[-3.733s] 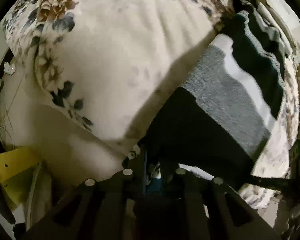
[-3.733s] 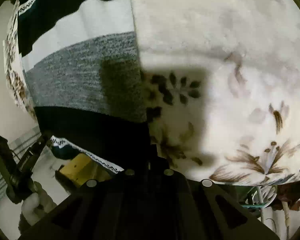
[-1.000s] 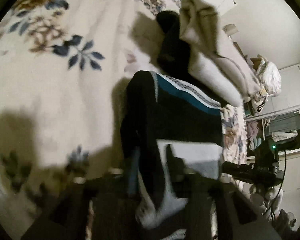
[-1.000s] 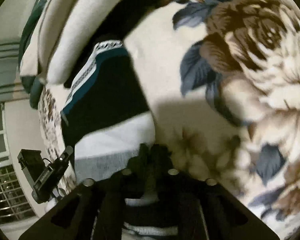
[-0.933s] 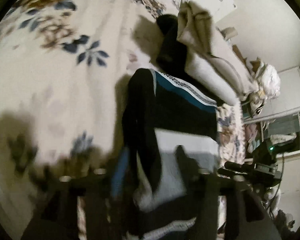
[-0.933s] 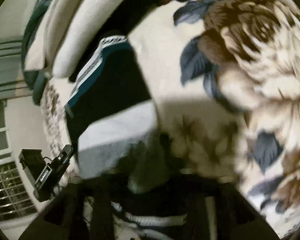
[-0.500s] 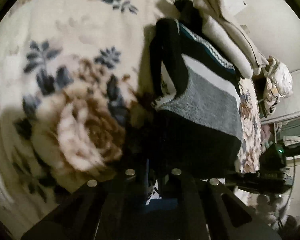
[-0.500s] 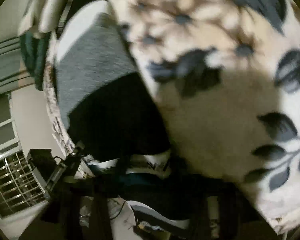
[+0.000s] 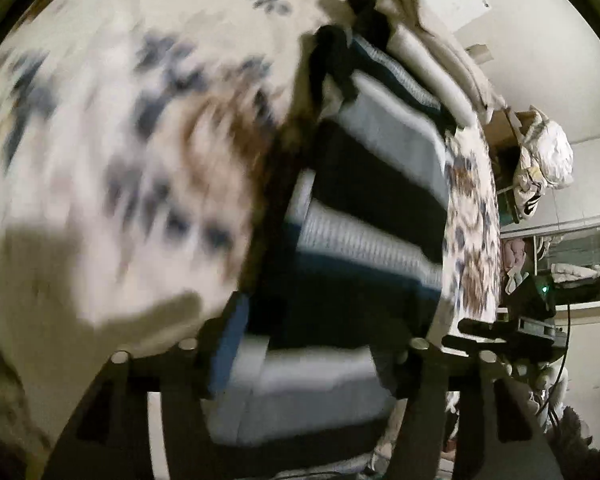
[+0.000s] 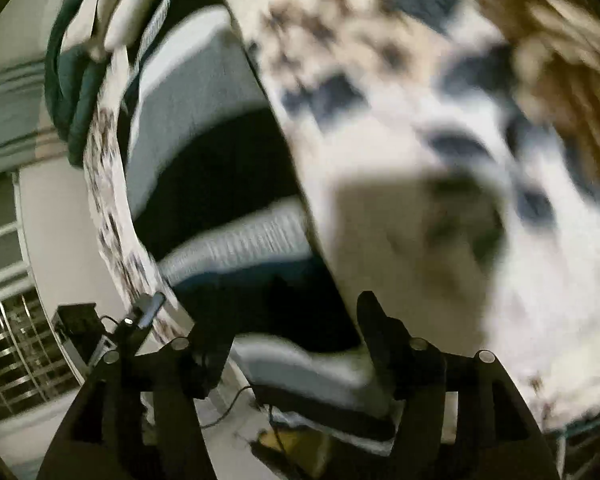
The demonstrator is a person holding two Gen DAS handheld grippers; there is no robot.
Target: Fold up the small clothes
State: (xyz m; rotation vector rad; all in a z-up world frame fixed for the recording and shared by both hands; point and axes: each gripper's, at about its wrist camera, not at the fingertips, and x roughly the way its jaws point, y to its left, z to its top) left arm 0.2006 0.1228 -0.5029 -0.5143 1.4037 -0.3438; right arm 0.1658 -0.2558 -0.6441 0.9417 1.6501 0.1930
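**Striped sweater, part-folded on floral bed: release and settle**

Item: sweater, banded black, grey, white and teal, lying along the blanket edge. In the left view it runs from 6 o'clock up to 1 o'clock; in the right view from 6 o'clock to 11 o'clock. Its near hem lies doubled over the body, a patterned trim band showing across the middle. Both views are motion-blurred; fine creases cannot be read

Left gripper: jaws spread wide, near end of the sweater lying between the fingers, not pinched as far as can be told

Right gripper: jaws likewise wide apart, folded grey and white edge lying between them, apparently free

Other stock: pile of pale and dark clothes at 1 o'clock beyond the sweater, touching its far end. Tripod rig at 4 o'clock off the bed

Step in hand, as judged: letting the folded end go and drawing clear

Handling notes:
- Draw both grippers straight back toward 6 o'clock, level, so no finger hooks the knit and drags the fold open
- Keep both sides moving together; a lone pull would skew the stripes
- Knit is thick and soft; expect the fold to spring slightly, so a light press along the crease may help
- Mind the bed edge on the sweater's outer side, where it could slide off
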